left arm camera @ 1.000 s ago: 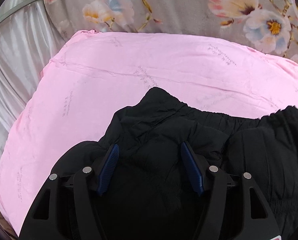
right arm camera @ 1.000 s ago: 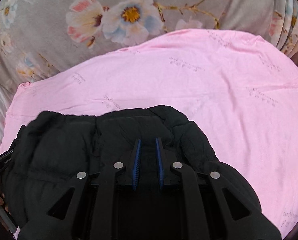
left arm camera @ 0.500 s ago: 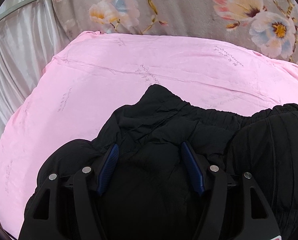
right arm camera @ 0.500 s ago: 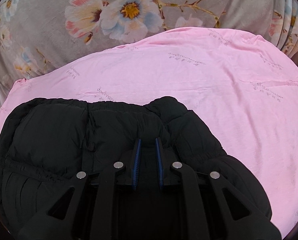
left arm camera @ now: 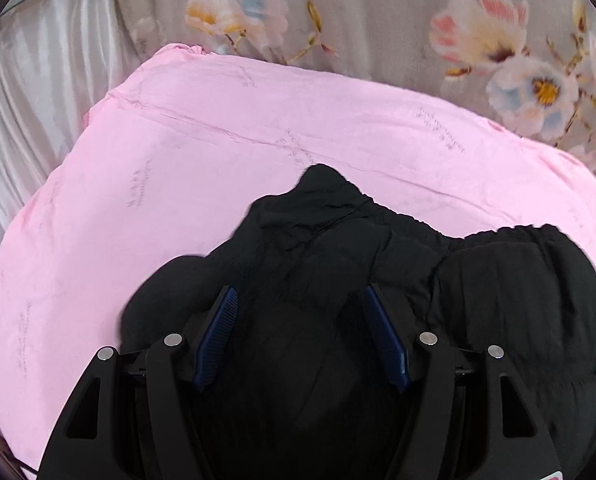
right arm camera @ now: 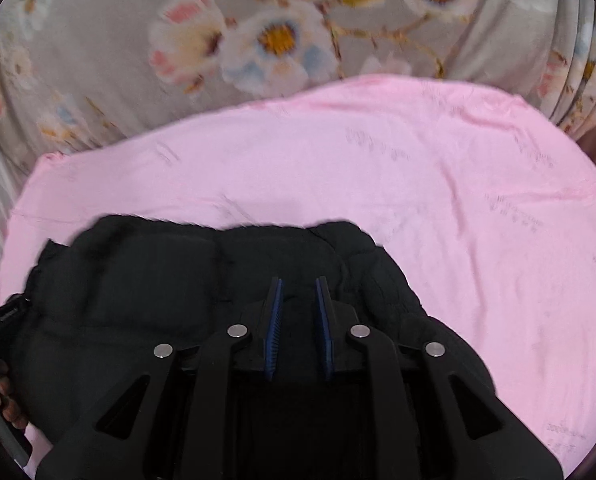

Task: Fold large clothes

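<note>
A black padded jacket (left arm camera: pixel 330 248) lies bunched on a pink sheet (left arm camera: pixel 177 184); it also shows in the right wrist view (right arm camera: pixel 157 276). My left gripper (left arm camera: pixel 300 300) has its blue-padded jaws spread wide, with a thick fold of the jacket between them. My right gripper (right arm camera: pixel 298 286) has its jaws close together, shut on a fold of the jacket near its right edge. The jacket's lower part is hidden under both grippers.
The pink sheet (right arm camera: pixel 458 208) covers a bed. A grey floral cover (right arm camera: pixel 257 36) lies behind it, also in the left wrist view (left arm camera: pixel 478 40). A silvery curtain (left arm camera: pixel 25 80) hangs at the left. A hand (right arm camera: pixel 1 396) on the other gripper's handle shows at the lower left.
Both grippers have shifted with the jacket over the sheet; the jacket's edge reaches farther onto the pink sheet in the left wrist view. The jaw gaps look unchanged.
</note>
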`<state>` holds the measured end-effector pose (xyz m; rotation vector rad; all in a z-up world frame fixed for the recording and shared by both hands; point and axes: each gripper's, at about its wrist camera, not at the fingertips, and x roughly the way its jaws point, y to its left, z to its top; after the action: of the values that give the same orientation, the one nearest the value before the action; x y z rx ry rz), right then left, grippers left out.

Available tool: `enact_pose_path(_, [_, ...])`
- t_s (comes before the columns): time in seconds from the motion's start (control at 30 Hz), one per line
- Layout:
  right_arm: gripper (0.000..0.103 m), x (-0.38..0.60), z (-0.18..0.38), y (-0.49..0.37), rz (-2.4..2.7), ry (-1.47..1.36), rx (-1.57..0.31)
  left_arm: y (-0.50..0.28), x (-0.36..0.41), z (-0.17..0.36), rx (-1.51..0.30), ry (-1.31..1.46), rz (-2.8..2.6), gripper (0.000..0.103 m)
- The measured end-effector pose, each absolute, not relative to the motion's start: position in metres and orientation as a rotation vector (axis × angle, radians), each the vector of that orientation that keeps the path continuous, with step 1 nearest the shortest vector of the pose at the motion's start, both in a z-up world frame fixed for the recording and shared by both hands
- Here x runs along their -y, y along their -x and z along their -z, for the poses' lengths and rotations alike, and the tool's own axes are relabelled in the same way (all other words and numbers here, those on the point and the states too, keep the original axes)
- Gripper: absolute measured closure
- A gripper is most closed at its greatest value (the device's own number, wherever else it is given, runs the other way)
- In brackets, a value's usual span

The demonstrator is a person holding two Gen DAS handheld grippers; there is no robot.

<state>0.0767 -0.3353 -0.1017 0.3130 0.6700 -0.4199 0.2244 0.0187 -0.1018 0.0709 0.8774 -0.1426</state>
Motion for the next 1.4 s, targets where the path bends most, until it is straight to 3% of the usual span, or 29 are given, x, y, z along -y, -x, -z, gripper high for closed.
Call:
enact_pose_path(0.3, [0.086,0.246,0.064,-0.064,0.226,-0.357,-0.630,-0.181,-0.053,0.082,-0.905,-0.052,0.074,0.034])
enact_pose_path(0.53, [0.087,0.199,0.108,-0.101,0.170,-0.281,-0.767,-0.167,-0.064,0.075,-0.931,-0.003,0.097,0.034])
enact_pose_path(0.93, [0.090,0.206,0.144,-0.112,0.161,-0.295,-0.809,-0.165,-0.036,0.081,-0.953,-0.024,0.162,0.034])
enact_pose_path(1.17, [0.090,0.208,0.144,-0.114,0.144,-0.304,-0.824,-0.164,-0.110,0.070,-0.980,0.198,0.098,0.033])
enact_pose_path(1.4, [0.091,0.206,0.146,-0.115,0.149,-0.304,-0.821,-0.168,-0.175,0.121,-1.102,0.564,0.126,0.031])
